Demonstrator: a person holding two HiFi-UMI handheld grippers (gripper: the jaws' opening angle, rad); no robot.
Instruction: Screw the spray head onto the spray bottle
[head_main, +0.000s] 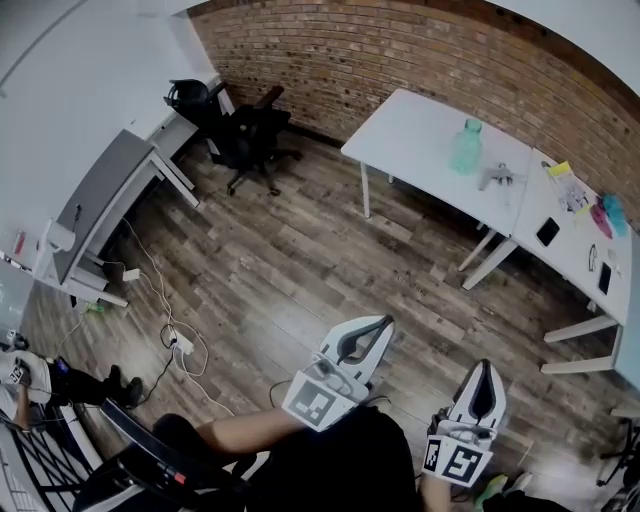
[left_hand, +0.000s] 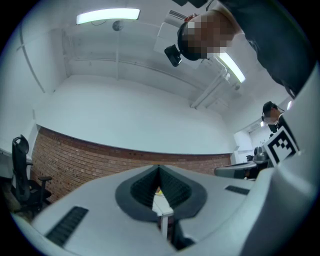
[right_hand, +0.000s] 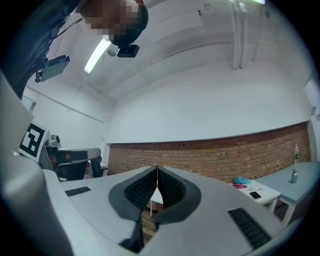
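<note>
Wood-plank floor (head_main: 300, 260): fills most of the head view.

Brick wall (head_main: 400, 50): runs along the far side of the room, behind the tables.

White table (head_main: 410, 135): stands before the brick wall and carries the task's things.

Second white table (head_main: 570, 250): butts against the first table's right edge.

Black office chair (head_main: 250, 135): in the far left corner of the room, well apart from the tables.

Left tongs (head_main: 385, 322): low in the head view over the floor, well short of the table. Jaws pressed together, nothing between them.

Right tongs (head_main: 486, 364): beside the left pair, also over the floor. Jaws likewise closed tip to tip and empty.

Spray bottle (head_main: 466, 147): pale green, translucent, upright on the first table toward its right end, neck bare.

Spray head (head_main: 497, 178): lies on the same table just beside the bottle, nearer the right edge, not touching it.

Black phone (head_main: 547, 232): flat near the front edge of the second table.
</note>
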